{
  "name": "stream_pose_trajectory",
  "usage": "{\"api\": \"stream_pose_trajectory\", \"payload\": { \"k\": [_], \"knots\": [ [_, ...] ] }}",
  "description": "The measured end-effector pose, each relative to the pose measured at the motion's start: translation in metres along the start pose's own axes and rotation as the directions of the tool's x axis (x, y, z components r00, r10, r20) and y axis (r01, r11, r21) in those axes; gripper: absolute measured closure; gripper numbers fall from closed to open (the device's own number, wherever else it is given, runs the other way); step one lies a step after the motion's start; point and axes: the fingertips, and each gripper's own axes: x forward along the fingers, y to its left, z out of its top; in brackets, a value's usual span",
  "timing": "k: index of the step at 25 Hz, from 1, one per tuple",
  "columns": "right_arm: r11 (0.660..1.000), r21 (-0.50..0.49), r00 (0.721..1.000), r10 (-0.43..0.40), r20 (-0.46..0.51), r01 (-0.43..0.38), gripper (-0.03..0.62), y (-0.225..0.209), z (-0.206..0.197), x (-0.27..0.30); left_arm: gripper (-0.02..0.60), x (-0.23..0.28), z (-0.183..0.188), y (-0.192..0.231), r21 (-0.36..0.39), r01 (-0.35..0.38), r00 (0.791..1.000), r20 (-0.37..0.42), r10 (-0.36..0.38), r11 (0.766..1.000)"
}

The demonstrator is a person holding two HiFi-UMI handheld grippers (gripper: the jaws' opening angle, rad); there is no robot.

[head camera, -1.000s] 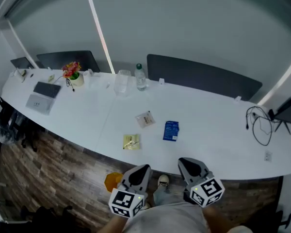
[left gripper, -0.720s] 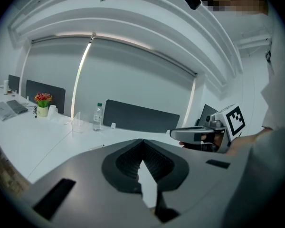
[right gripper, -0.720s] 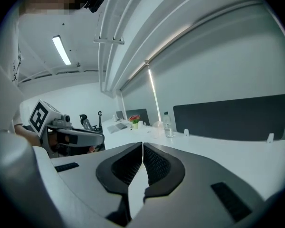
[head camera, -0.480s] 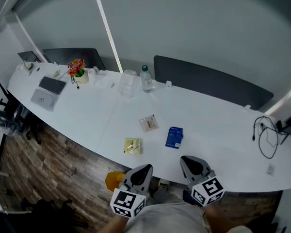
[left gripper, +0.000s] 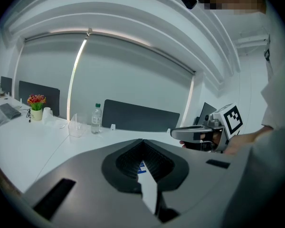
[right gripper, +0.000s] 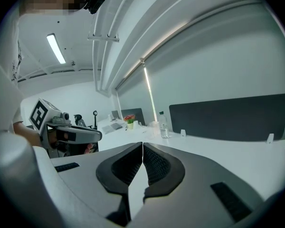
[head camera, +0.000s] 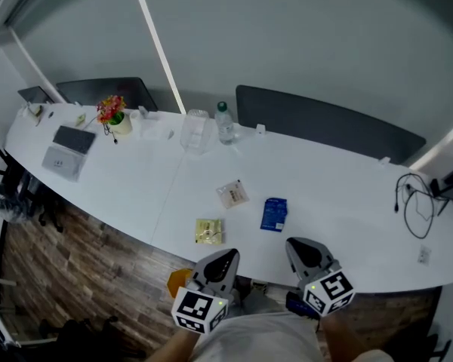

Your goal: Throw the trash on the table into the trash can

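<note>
Three pieces of trash lie on the white table (head camera: 136,187): a yellow wrapper (head camera: 208,231), a pale clear wrapper (head camera: 232,194) and a blue packet (head camera: 273,214). My left gripper (head camera: 227,256) hovers at the table's near edge, just short of the yellow wrapper, with its jaw tips touching and nothing held. My right gripper (head camera: 299,244) is level with it, just short of the blue packet, also shut and empty. In the left gripper view the left gripper (left gripper: 142,141) points over the table with the right gripper (left gripper: 178,133) beside it. The right gripper view shows the right gripper (right gripper: 142,144) closed.
A water bottle (head camera: 225,122), a clear cup (head camera: 194,130), a flower pot (head camera: 115,115) and a laptop (head camera: 68,149) stand at the back and left. Cables (head camera: 415,202) lie at the right end. An orange object (head camera: 180,283) sits on the wooden floor under the near edge.
The view has drifted, so the table and trash sit slightly lower in the picture. Both grippers have shifted a little along the near edge and stay shut. The trash lies where it was.
</note>
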Motion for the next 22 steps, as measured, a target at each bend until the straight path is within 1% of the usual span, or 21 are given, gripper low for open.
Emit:
{"api": "stream_pose_trajectory", "payload": {
  "k": [9, 17, 22],
  "knots": [
    [1.0, 0.002, 0.999, -0.019, -0.032, 0.019, 0.562, -0.014, -0.006, 0.012, 0.581, 0.014, -0.001, 0.013, -0.018, 0.023, 1.0, -0.019, -0.023, 1.0],
    [1.0, -0.012, 0.998, -0.03, -0.06, 0.029, 0.562, -0.033, -0.011, 0.03, 0.581, 0.032, -0.008, 0.026, -0.021, 0.02, 0.999, -0.043, -0.021, 1.0],
    [0.999, -0.035, 0.996, -0.018, -0.087, 0.015, 0.562, -0.044, -0.016, 0.047, 0.581, 0.045, -0.012, 0.035, -0.026, 0.021, 0.998, -0.056, -0.023, 0.999]
  ]
}}
